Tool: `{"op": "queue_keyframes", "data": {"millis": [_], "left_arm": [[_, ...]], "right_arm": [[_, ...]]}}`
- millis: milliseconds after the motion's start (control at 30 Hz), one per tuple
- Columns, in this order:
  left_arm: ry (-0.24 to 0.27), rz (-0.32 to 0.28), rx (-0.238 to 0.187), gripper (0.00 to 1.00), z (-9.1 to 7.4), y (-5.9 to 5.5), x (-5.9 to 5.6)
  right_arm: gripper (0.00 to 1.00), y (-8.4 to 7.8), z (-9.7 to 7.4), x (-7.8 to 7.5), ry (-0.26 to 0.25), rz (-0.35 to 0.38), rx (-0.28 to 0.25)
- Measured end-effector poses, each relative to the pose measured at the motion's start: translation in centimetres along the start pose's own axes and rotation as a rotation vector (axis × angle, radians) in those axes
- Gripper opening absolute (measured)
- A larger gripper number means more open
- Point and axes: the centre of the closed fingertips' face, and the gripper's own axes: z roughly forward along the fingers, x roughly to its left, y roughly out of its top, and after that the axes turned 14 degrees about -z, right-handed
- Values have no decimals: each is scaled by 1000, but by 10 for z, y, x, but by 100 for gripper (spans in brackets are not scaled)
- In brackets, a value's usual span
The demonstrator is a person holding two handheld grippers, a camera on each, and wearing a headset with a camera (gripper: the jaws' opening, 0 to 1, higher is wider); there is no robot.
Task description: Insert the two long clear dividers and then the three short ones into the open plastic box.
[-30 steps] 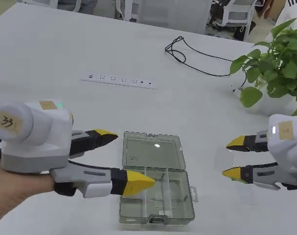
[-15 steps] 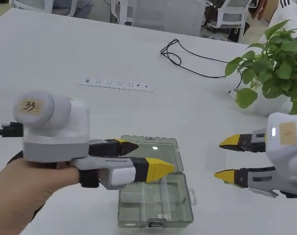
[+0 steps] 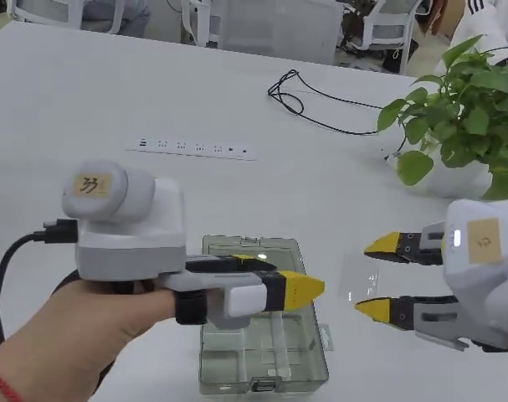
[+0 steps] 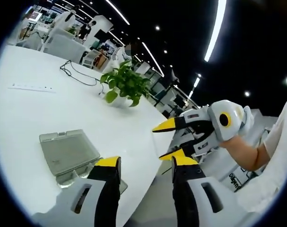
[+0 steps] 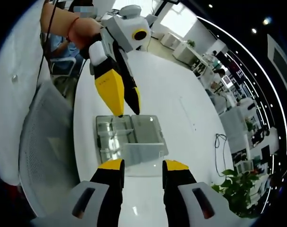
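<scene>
Box now lies beneath left tool.

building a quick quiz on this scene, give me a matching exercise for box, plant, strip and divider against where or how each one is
Things:
1 box
2 plant
3 strip
4 divider

Place or state:
a between the jaws of the right gripper
b flat on the table, beyond the box
c open, lid laid back
d in a white pot, far right

Pairs: 1-c; 2-d; 3-b; 4-a
</scene>
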Motion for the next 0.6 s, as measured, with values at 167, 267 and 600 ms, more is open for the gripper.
{"op": "queue_keyframes", "data": {"millis": [167,267,600], "left_arm": [[-18,-31,12,36,9,-4,-4],[-23,-39,17,32,13,-7,-7],[-58,-81,35,15,21,-12,-15]], "right_arm": [[33,9,-2,3,6,-1,-15],[33,13,-3,5,6,-6,-17],[33,26,-6,7,7,-32,-27]]}}
